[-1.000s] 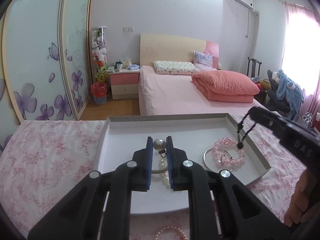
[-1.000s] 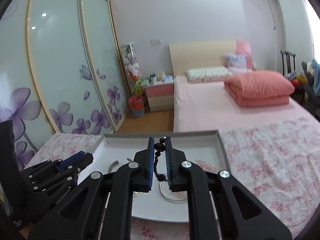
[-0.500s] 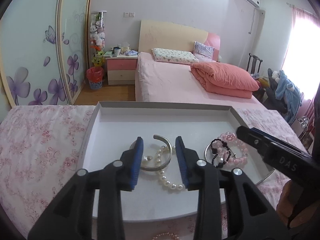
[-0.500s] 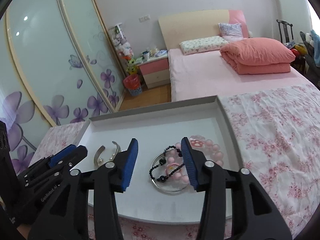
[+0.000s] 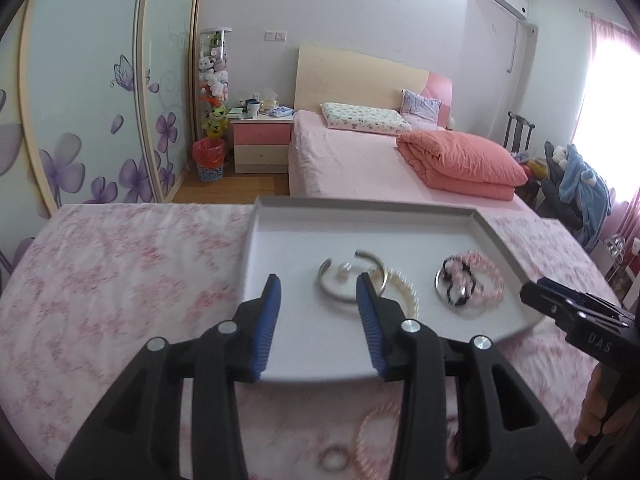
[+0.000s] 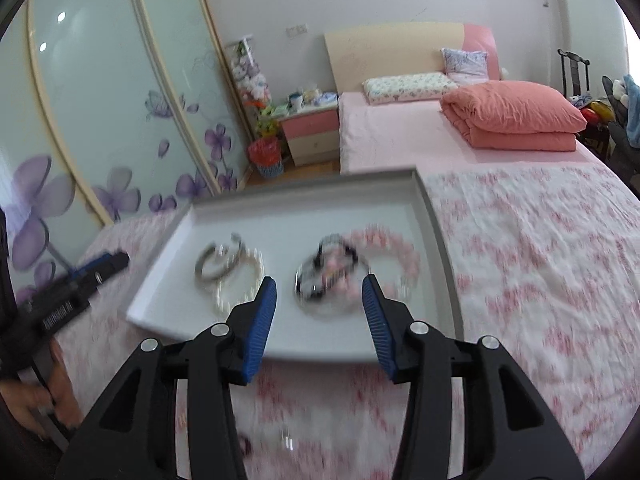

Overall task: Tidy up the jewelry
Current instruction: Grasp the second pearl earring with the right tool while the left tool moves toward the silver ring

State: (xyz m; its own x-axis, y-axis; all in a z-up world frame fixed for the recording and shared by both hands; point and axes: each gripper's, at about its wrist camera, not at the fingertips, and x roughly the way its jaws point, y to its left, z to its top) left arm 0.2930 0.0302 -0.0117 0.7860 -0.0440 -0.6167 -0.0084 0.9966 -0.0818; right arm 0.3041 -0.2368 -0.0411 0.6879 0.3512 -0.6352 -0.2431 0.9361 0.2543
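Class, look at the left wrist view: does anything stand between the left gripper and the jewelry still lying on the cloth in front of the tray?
The pink bead bracelet and a small ring lie on the cloth below the left gripper, partly hidden behind its own frame. Nothing else visible stands between them. Its jaws are opening, with nothing between them.

daylight fills the room, bright and even, with the strongest light from the pink-curtained window (image 5: 612,92) at the right, blown out to near white. the frosted sliding wardrobe doors with purple flowers (image 6: 100,128) carry two small white glints in the right wrist view. shadows are soft and faint. both views bulge like a fisheye, with straight lines bowed and the corners black. the right wrist view is smeared by motion over the pink floral bedspread (image 6: 540,264) and the jewelry in the shallow white tray (image 6: 436,216); the left wrist view blurs mostly along its lower edge.
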